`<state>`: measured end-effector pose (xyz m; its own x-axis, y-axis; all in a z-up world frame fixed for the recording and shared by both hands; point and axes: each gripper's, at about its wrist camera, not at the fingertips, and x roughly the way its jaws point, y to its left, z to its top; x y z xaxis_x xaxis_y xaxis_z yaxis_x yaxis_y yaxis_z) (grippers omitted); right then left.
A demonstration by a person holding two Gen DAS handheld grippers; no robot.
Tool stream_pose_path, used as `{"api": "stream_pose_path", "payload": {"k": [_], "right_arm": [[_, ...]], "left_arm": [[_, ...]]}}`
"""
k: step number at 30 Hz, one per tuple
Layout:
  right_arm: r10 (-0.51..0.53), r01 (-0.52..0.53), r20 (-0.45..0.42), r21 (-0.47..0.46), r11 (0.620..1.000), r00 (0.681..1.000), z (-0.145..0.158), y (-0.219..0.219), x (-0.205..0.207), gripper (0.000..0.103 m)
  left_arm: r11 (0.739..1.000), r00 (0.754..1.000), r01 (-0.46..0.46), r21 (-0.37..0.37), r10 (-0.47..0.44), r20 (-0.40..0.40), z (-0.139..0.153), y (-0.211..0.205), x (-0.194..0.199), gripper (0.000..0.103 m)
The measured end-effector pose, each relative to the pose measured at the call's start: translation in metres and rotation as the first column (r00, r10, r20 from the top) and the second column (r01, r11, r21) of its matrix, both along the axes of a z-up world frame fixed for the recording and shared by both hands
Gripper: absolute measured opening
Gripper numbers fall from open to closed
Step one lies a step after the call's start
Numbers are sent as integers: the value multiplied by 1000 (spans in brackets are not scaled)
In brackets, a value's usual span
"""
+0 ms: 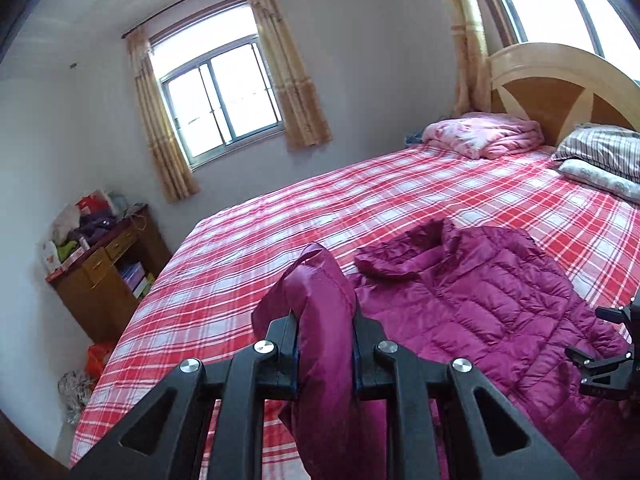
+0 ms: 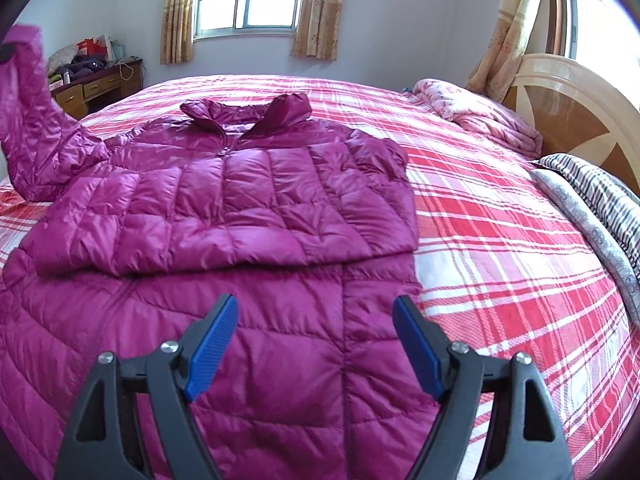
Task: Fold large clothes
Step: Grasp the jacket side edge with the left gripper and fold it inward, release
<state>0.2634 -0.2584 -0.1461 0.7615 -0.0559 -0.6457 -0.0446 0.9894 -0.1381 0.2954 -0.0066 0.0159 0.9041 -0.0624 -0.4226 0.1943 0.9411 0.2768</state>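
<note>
A magenta quilted down jacket lies front up on the red plaid bed, collar toward the far side, its right sleeve folded across the chest. My left gripper is shut on the jacket's left sleeve and holds it lifted above the bed; that raised sleeve shows at the left edge of the right wrist view. My right gripper is open and empty, hovering over the jacket's lower body. It also shows at the right edge of the left wrist view.
A pink folded quilt and striped pillows lie by the wooden headboard. A cluttered wooden desk stands against the wall left of the bed. Bags lie on the floor beside it.
</note>
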Motion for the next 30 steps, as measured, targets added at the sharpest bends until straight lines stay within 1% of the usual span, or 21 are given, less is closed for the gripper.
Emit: {"api": "stream_pose_path", "payload": {"k": [4,6,8,10,14,16,20,21,22,23,24,25,26,27,28,30], "right_arm": [[-21,22,-12,83,996,1000,-8,-14,1,82],[-25,26,-17,103,994,1000,-9,-17,2,82],[-29,31,-21,115,993,999,-11,-19,2,82],[-28,31,-28,112,993,999,-13,-17,3,82],[-31,34,-31,96,995,999,-17,-14,2,82],[-32,35,-32,95,995,999,-18,-14,2,82],[-30,34,-36,106,994,999,-19,-16,2,83],[-28,32,-37,106,994,999,-20,-16,2,84],[-26,29,-38,106,994,999,-20,-16,2,85],[-23,27,-39,103,994,999,-20,-15,2,86],[-20,24,-40,101,995,999,-20,-15,2,87],[-18,22,-41,99,995,999,-20,-14,2,88],[-16,20,-42,99,995,999,-21,-14,3,89],[-14,18,-43,100,995,999,-21,-14,3,89],[-13,17,-43,101,995,999,-21,-14,3,90],[-11,16,-42,104,994,999,-21,-13,2,90]], "left_arm": [[994,995,97,48,-97,-5,-7,-65,4,18],[988,991,132,74,-132,-16,-18,-94,7,18],[985,989,149,88,-147,-35,-31,-115,12,18],[984,987,154,88,-149,-58,-46,-128,18,18],[987,983,150,64,-142,-118,-79,-146,35,18],[987,978,155,35,-148,-149,-94,-152,44,18],[985,963,173,-3,-170,-209,-108,-155,49,21],[983,960,182,-4,-178,-218,-108,-156,48,24],[982,959,189,-3,-185,-214,-106,-155,46,29],[982,963,190,-1,-187,-196,-101,-154,42,33],[982,967,190,-1,-187,-175,-96,-151,39,46],[982,971,190,-9,-189,-143,-88,-147,34,62],[982,976,188,-22,-189,-109,-80,-142,31,70],[983,980,179,-32,-181,-83,-72,-137,29,85],[984,983,169,-47,-172,-61,-66,-132,27,89],[986,986,153,-66,-157,-59,-59,-122,31,89]]}}
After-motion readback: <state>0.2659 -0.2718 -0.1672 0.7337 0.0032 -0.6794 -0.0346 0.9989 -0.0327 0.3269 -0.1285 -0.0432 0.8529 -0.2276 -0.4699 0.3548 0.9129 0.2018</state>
